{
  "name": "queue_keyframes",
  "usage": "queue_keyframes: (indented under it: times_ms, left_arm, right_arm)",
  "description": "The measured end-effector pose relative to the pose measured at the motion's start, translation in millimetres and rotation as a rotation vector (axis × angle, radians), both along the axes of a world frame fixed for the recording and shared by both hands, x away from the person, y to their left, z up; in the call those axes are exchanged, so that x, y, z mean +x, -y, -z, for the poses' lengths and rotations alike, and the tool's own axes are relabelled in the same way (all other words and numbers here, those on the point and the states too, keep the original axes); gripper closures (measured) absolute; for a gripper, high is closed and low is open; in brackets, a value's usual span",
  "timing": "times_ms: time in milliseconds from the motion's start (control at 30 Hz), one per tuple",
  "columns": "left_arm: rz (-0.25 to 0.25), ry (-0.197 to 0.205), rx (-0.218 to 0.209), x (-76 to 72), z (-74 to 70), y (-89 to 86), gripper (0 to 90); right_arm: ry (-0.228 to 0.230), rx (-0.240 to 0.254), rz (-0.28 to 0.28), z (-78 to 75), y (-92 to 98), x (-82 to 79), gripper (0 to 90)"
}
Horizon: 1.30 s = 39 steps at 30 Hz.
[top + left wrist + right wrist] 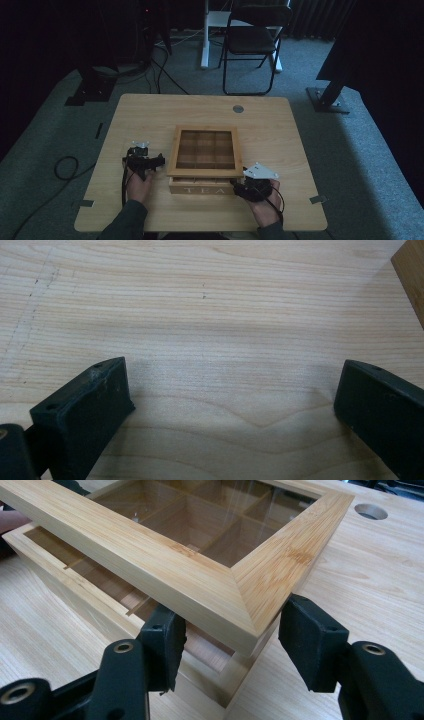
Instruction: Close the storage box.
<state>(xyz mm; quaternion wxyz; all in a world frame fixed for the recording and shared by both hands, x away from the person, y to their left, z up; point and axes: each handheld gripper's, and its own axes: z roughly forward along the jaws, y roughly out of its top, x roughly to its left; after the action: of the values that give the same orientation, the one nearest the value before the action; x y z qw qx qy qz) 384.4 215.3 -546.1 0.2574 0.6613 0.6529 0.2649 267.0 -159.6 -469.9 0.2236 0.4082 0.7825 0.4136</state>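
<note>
A wooden tea box [202, 189] marked TEA stands mid-table. Its glass-paned lid [204, 171] is tilted up at the front, leaving a gap over the base [75, 605]. My right gripper [239, 187] is at the box's front right corner. In the right gripper view the lid [165, 565] has its corner between the jaws of that gripper [232, 640], one pad tucked under the front rail, the other against the side. My left gripper [159, 161] rests left of the box. In its own view that gripper [230, 405] is open over bare wood, with the box's edge [410, 275] at the upper right.
The light wooden table [150, 115] has a round cable hole [238, 108] behind the box, also seen as a hole [370, 511] in the right gripper view. A black folding chair [252, 40] and stand legs are on the carpet beyond the far edge.
</note>
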Motion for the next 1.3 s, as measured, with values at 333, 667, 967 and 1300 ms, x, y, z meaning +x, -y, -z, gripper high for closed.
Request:
queue_keyframes:
  times_ms: [333, 667, 967, 1300]
  left_arm:
    - [-0.001, 0.002, -0.001, 0.1, 0.1, 0.1, 1.6]
    - [-0.001, 0.002, -0.001, 0.1, 0.1, 0.1, 1.6]
    - [-0.001, 0.002, -0.001, 0.1, 0.1, 0.1, 1.6]
    - [-0.001, 0.002, -0.001, 0.1, 0.1, 0.1, 1.7]
  right_arm:
    - [-0.023, 0.000, -0.004, 9.2, 0.2, -0.7, 43.8]
    - [-0.028, 0.000, -0.007, 13.3, 0.2, -2.6, 45.1]
    - [-0.030, 0.007, -0.006, 14.6, 0.7, -5.2, 46.8]
    - [-0.049, 0.012, -0.026, 15.5, 4.7, -9.6, 49.3]
